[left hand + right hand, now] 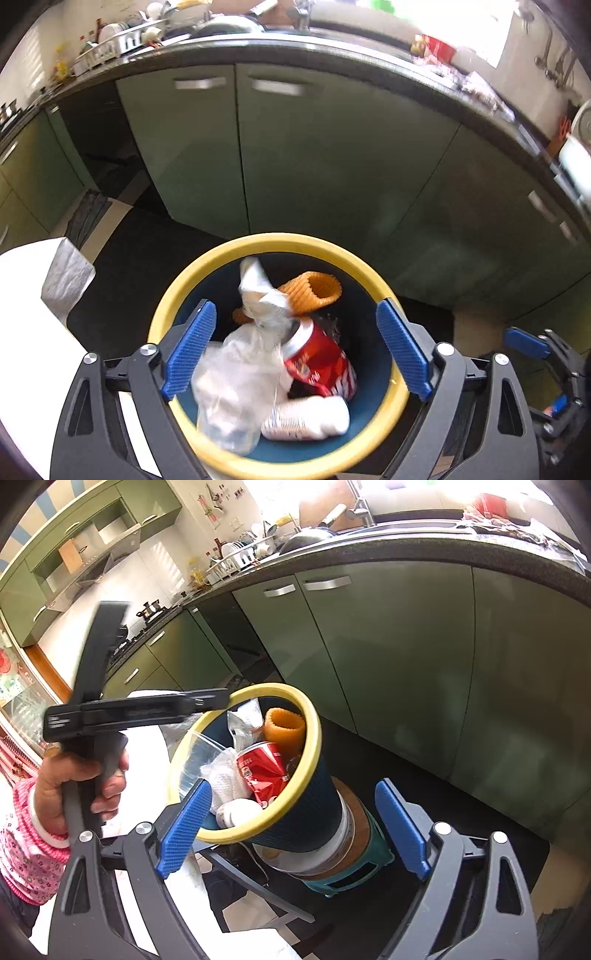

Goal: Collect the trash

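Observation:
A dark blue trash bin with a yellow rim (173, 295) (314, 738) stands on the floor. It holds a red crushed can (321, 365) (262, 771), an orange foam net (314, 291) (286, 729), a clear plastic bag (236, 380), a white paper cup (310, 417) and a silver wrapper (258, 291). My left gripper (295, 354) hovers open directly above the bin, empty. My right gripper (293, 827) is open and empty beside the bin; it also shows in the left wrist view (524, 341). The left tool (110, 709) is held by a hand.
Green kitchen cabinets (314, 155) (406, 657) under a dark countertop (332, 51) stand behind the bin. A white surface (29, 314) with a silver bag (66, 277) lies to the left. The bin sits on a teal stool (351, 871) over dark floor.

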### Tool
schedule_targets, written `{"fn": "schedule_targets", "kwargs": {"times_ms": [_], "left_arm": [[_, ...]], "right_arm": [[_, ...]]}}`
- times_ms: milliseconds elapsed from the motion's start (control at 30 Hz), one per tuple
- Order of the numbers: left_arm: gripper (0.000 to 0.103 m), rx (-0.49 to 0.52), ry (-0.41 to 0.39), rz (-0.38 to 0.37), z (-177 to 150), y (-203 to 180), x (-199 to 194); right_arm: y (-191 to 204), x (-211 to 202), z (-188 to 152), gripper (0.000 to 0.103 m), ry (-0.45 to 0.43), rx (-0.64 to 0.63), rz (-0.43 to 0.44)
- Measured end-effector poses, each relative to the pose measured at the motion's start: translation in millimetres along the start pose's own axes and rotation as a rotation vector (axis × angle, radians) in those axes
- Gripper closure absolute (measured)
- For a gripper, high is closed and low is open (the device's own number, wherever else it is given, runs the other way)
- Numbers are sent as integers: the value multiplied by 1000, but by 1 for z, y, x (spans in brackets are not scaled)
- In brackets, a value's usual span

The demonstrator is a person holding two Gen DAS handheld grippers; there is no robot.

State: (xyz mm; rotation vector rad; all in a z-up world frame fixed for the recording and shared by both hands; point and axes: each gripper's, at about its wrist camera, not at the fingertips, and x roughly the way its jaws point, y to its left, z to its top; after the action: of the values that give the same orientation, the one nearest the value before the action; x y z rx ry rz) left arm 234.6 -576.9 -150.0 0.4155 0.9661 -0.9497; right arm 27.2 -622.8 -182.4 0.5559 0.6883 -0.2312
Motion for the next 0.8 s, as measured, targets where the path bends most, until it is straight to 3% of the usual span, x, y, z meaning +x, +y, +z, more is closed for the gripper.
{"fn": "schedule_targets", "kwargs": {"times_ms": [100,267,433,567,800], "left_arm": [[5,-28,-72,-2,-22,14,-43],[5,-77,-174,44,-75,29,-112],[5,-143,-269,181,-138,46,-186],[5,-266,-332,308,-198,67,-243],[5,-428,-377,511,-303,96,-331]], "right_arm": [[7,-2,-2,18,-1,-15,0],[23,-6,-7,17,10,-54,8],[47,-12,-15,17,21,-110,15],[74,-19,-23,15,18,-179,38],[138,-41,-34,7,-29,-334,101]]}}
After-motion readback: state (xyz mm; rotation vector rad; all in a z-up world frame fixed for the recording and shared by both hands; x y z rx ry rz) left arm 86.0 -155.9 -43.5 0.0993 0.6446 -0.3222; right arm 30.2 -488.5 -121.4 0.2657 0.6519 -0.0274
